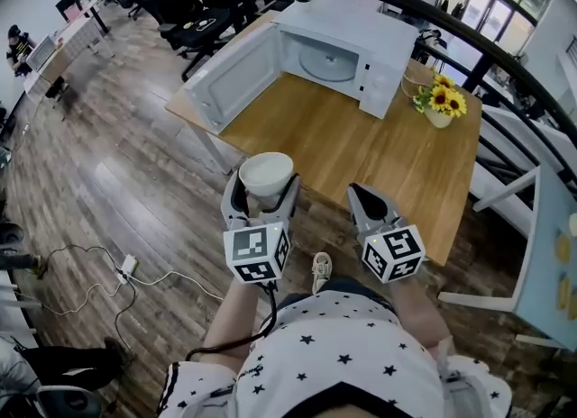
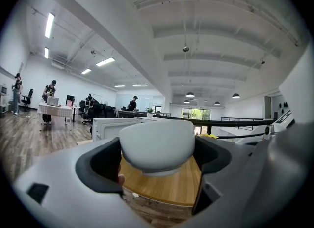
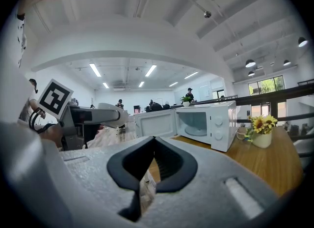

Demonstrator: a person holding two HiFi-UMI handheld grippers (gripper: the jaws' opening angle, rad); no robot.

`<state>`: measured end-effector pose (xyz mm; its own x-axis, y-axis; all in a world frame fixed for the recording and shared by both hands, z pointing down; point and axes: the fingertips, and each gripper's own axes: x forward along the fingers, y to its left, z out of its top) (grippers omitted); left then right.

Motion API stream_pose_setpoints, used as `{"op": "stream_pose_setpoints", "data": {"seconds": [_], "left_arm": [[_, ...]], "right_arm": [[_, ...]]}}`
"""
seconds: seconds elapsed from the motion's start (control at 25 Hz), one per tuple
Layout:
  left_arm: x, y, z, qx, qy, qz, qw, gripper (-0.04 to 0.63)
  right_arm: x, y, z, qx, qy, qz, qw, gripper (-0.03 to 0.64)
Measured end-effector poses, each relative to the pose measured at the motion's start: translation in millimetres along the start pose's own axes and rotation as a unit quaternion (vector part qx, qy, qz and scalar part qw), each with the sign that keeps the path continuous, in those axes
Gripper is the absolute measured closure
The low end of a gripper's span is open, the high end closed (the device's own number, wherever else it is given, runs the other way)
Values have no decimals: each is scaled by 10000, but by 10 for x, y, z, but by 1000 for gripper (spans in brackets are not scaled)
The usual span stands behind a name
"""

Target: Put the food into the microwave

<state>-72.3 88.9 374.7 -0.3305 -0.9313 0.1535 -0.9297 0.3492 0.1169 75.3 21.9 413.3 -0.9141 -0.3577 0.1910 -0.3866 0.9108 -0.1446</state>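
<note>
A white bowl (image 1: 266,173) sits clamped between the jaws of my left gripper (image 1: 265,189), held in the air just off the near edge of the wooden table (image 1: 361,150). In the left gripper view the bowl (image 2: 157,146) fills the space between the jaws of the left gripper (image 2: 158,159). I cannot make out what is inside it. The white microwave (image 1: 338,56) stands at the table's far side, its door (image 1: 230,78) swung open to the left and the glass turntable (image 1: 326,63) bare. My right gripper (image 1: 362,198) hovers beside the left one, shut and empty (image 3: 154,141).
A vase of sunflowers (image 1: 439,105) stands on the table right of the microwave (image 3: 203,123). Office chairs (image 1: 194,11) stand behind the table, a dark railing (image 1: 469,38) curves past it, and a power strip with cables (image 1: 126,268) lies on the wooden floor at left.
</note>
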Motion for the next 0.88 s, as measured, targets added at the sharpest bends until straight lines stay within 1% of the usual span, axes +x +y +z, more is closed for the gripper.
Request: {"op": "stream_pose_setpoints", "data": {"seconds": [0.48, 0.64, 0.88], "left_arm": [[972, 41, 125, 7, -4, 221, 9998, 143], [1214, 29, 208, -39, 2, 271, 9996, 143], [1526, -9, 228, -55, 22, 283, 9996, 143]], "right_arm": [[712, -700, 200, 3, 28, 218, 9998, 611], [859, -870, 318, 0, 40, 270, 9996, 611], [1022, -1086, 388, -39, 43, 324, 9995, 611]]}}
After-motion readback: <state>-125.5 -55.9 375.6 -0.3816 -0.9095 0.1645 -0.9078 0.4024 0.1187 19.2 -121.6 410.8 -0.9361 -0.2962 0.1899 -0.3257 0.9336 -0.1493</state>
